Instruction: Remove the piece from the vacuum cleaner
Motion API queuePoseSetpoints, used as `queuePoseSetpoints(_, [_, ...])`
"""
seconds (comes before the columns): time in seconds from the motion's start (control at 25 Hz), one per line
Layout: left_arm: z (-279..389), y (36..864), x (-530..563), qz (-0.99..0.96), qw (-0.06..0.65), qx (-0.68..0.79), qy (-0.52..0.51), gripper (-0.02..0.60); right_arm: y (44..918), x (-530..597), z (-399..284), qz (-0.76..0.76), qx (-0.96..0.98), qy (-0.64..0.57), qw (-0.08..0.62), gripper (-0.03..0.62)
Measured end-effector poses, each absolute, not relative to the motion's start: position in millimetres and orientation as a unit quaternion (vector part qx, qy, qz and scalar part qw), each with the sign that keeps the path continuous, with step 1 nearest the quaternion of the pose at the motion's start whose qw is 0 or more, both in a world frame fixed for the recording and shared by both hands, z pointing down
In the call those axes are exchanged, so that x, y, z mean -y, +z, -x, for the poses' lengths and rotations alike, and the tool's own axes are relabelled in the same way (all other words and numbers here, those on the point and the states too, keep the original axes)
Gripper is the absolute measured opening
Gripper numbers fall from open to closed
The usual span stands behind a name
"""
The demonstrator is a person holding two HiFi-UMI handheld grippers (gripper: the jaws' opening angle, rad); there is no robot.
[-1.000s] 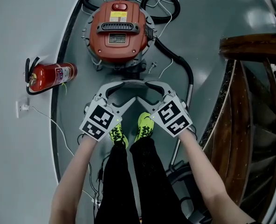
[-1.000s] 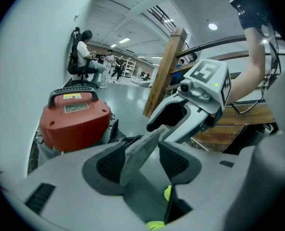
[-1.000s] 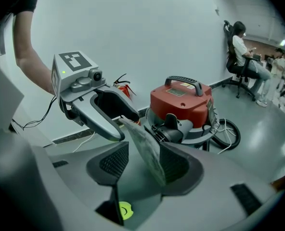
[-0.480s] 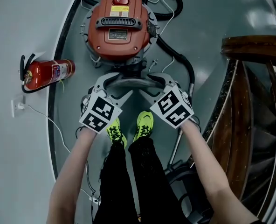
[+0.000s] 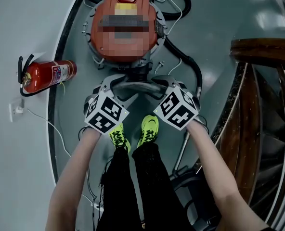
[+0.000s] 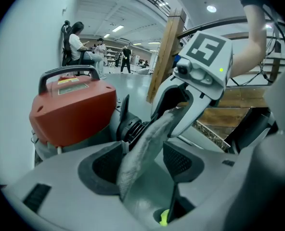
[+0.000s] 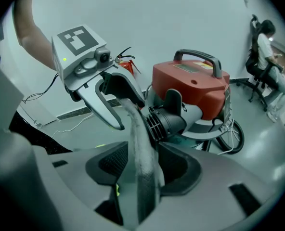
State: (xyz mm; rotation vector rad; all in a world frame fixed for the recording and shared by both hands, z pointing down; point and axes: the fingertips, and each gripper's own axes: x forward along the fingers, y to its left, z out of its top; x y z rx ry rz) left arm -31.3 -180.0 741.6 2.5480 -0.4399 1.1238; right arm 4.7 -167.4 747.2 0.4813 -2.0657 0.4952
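The red vacuum cleaner (image 5: 125,30) stands on the grey floor, with its black ribbed hose socket (image 6: 133,128) facing me. My left gripper (image 5: 121,86) and right gripper (image 5: 152,84) meet just in front of that socket, tips close together. In the left gripper view a grey textured strip (image 6: 147,143) runs between the jaws up toward the right gripper. The left jaws are opening and stand wide, clear of the strip. The right gripper view shows a similar strip (image 7: 140,148) between its jaws, reaching toward the left gripper, with the socket (image 7: 164,121) just behind.
A black hose (image 5: 183,64) curls round the vacuum's right side. A red fire extinguisher (image 5: 46,75) lies at the left near a wall socket (image 5: 15,110). A wooden stair rail (image 5: 263,47) is at the right. My yellow shoes (image 5: 149,126) stand below the grippers.
Both grippers have moved forward to the vacuum's front and closer together. Their tips, apart a second ago, now meet before the socket.
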Motion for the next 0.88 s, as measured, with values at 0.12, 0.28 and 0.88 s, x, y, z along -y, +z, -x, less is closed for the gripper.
queuePoseSetpoints(0.12, [31,745,180,-0.890,0.161,0.151,0.398,0.267,750,170,-5,-0.194,0.838,0.197,0.470,0.209])
queuePoseSetpoints(0.28, [31,748,182,-0.889,0.161,0.153,0.399,0.267,756,172,-8,-0.192,0.834,0.193,0.480,0.200])
queuePoseSetpoints(0.88, [35,747,189,-0.891,0.165,0.160,0.391,0.118,759,171,-7,-0.178,0.838,0.191,0.480,0.120])
